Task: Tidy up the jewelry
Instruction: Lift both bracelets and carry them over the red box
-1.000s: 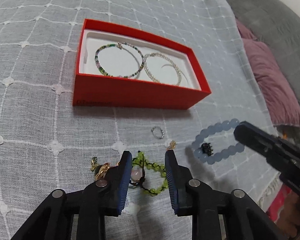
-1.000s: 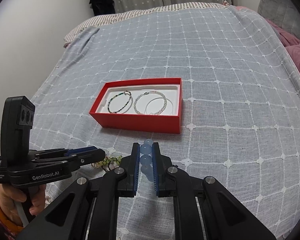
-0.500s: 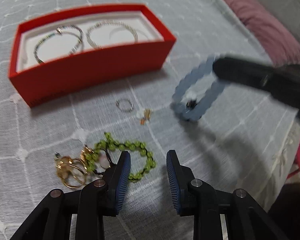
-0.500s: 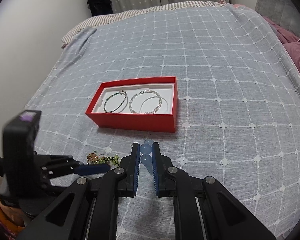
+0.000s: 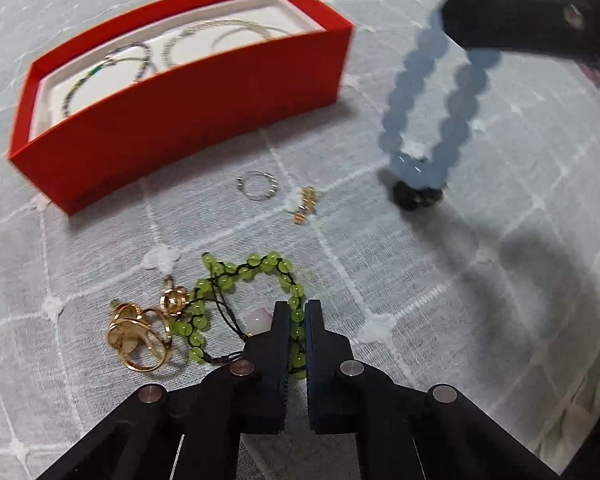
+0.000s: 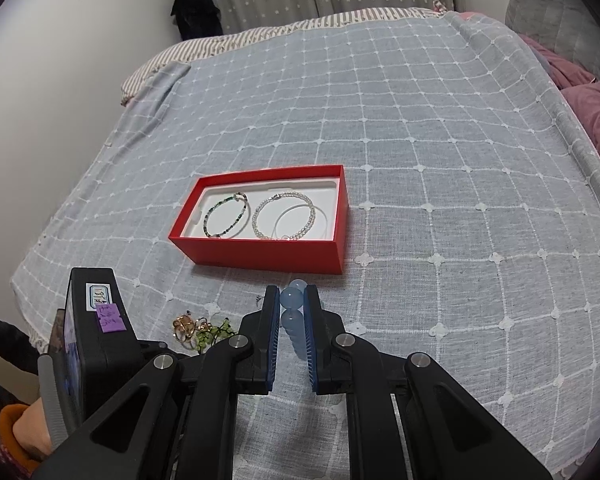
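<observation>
Black grippers (image 6: 292, 300), blue-padded fingers (image 6: 274, 336), silver screws, orange cuff (image 6: 10, 416).

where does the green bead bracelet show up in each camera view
Left wrist: green bead bracelet low at centre on the bedspread, one side pinched between the left gripper fingers.
Right wrist: low left, partly hidden by the gripper.
Shared landmark: red box, behind it.

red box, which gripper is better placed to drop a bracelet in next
Right. The right gripper already holds the blue bead bracelet lifted clear of the bedspread, with the red box just ahead. The left gripper has just closed on the green bead bracelet, which lies on the cloth.
</observation>
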